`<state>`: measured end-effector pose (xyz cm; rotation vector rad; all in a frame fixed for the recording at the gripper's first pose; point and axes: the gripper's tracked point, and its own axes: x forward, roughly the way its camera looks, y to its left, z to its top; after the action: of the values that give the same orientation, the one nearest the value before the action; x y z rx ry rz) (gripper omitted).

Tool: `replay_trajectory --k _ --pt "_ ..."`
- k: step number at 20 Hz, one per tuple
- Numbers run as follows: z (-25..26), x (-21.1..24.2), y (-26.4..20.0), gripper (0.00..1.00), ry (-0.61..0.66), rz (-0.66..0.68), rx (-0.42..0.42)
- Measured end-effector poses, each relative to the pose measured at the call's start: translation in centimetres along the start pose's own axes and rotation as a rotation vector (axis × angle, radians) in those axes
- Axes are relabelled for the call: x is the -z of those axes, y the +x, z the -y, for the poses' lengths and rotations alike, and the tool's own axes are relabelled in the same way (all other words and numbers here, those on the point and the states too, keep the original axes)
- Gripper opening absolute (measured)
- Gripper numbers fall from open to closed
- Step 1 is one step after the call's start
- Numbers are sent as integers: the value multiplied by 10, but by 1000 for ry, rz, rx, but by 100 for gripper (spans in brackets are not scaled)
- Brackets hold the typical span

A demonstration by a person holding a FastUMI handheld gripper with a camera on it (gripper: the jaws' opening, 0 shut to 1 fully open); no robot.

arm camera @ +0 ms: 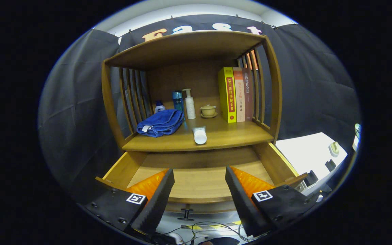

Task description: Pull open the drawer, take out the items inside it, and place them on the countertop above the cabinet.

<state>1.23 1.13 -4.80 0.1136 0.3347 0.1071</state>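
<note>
The wooden drawer of the cabinet stands pulled open right below my fingers, and its bare wooden floor shows between them. My gripper is open above the drawer with nothing between its fingers. On the countertop just above the drawer lies a white tube, its cap end toward me. To the tube's left rests a folded blue towel. The drawer's front handle shows below the fingers.
Farther back on the countertop stand a white pump bottle, a teal bottle, a small blue-capped bottle, a lidded tea cup and upright books. Slatted side rails and a top shelf enclose it. A white table lies to the right.
</note>
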Motion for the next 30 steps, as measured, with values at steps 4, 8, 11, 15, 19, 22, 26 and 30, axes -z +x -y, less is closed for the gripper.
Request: replay_trajectory --k 4,8,11,15,19,22,26,30 --pt "8 26 -13 99 35 -13 9" --pt "13 54 -14 99 70 -33 9" --pt "15 71 -8 99 59 -36 8" --pt "16 82 -1 99 6 -7 33" --pt "19 85 5 99 -100 33 100" --pt "17 86 8 98 -119 75 109" --pt "18 82 18 98 -81 78 96" --pt "19 67 49 99 -39 90 76"
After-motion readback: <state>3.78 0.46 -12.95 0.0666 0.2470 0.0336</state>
